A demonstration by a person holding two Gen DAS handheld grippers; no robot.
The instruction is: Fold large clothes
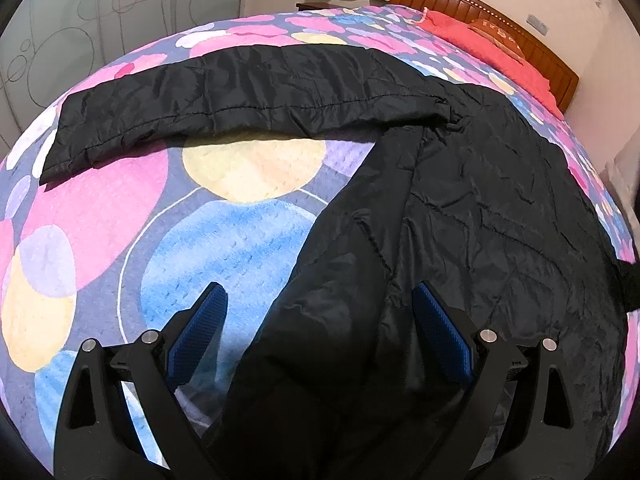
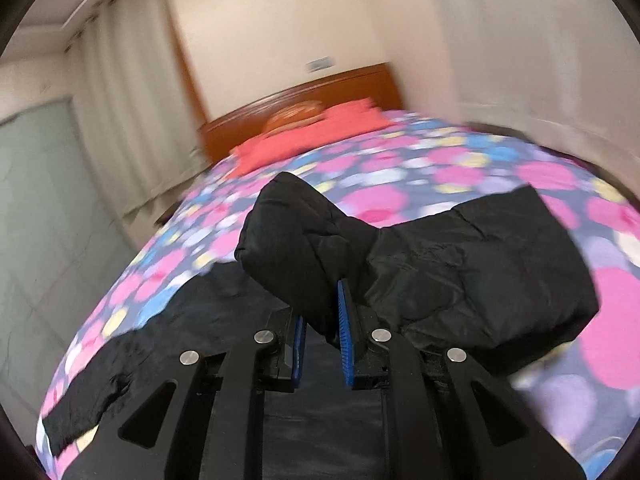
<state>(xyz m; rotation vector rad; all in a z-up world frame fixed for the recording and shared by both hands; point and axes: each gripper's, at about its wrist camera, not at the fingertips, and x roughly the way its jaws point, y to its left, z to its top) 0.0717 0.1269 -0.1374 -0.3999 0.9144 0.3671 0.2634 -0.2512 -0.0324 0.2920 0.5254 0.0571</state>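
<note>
1. Jacket, black, quilted, lies spread on the bedspread in the left wrist view: body at right, one sleeve stretched out flat to the far left.
2. Left gripper hangs w/ jaws wide apart, nothing between the pads; the jacket's near hem edge runs right under the gap. Headboard & red pillow sit far right.
3. Right wrist view, blurry: right gripper is pinched narrow on a fold of the jacket, and a puffy sleeve end bulges up just past the fingertips, off the bed.
4. Handling, my read: light, soft, padded, shell fabric looks slick, so it'll likely slide & spring back open. Best grab seams, cuff or hem corners, a thick pinch, not the smooth panel middle.
5. Left probably wants that near hem corner.
</note>
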